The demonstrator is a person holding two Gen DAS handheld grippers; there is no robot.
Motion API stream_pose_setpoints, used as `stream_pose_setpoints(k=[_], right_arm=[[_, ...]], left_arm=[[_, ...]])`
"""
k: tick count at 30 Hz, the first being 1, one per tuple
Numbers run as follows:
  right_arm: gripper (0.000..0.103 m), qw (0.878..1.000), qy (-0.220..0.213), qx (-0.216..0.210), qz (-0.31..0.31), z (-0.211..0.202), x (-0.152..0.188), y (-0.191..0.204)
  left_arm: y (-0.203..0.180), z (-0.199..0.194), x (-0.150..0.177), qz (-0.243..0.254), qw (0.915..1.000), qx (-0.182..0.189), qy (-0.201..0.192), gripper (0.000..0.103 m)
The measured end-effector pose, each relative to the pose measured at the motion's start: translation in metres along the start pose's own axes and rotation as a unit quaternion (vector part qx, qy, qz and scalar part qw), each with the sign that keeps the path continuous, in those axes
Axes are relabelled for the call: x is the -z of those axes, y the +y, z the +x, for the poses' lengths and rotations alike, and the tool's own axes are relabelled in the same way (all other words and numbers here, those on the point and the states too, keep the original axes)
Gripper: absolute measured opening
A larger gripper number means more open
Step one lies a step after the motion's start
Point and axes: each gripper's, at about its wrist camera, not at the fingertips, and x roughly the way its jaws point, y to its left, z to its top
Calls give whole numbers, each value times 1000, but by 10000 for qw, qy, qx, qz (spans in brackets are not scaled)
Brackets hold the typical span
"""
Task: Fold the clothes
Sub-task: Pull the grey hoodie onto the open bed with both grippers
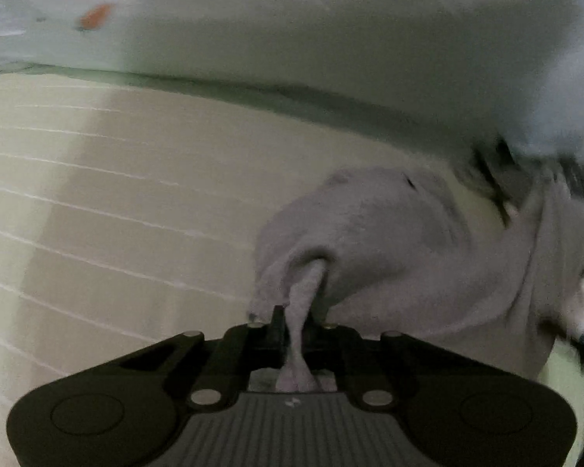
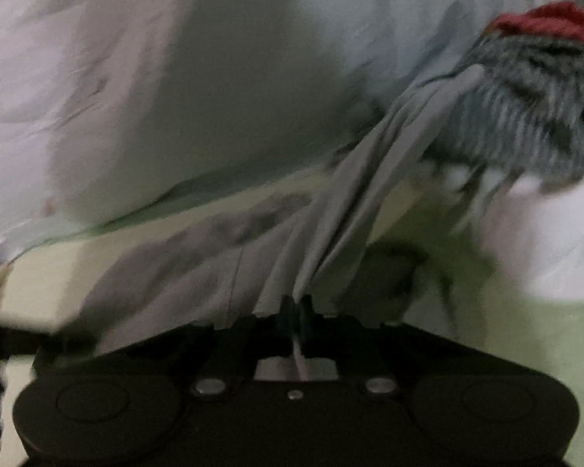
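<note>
Pinching the grey garment (image 1: 370, 233) tight in both the left gripper (image 1: 295, 317) and right gripper (image 2: 296, 305), the 2 seem mid-lift, needing it spread flat on the bed (image 1: 97, 202).

A pale blue bedsheet (image 2: 214, 97) bunches beside a striped cream mat (image 1: 116, 194).

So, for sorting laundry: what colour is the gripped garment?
Plain grey garment, clearest in the right wrist view.
</note>
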Motion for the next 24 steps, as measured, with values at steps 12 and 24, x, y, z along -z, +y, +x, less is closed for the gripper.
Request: stream_pose_setpoints(k=[12,24], right_arm=[[14,9940,591,-805,-456,-34,63,86],[66,9963,230,-94,827,-28,64,63]], left_arm=[[115,-71,16,-851,9874,-1248,-467,12],[141,-94,56,-870,9935,-712,-176,34]])
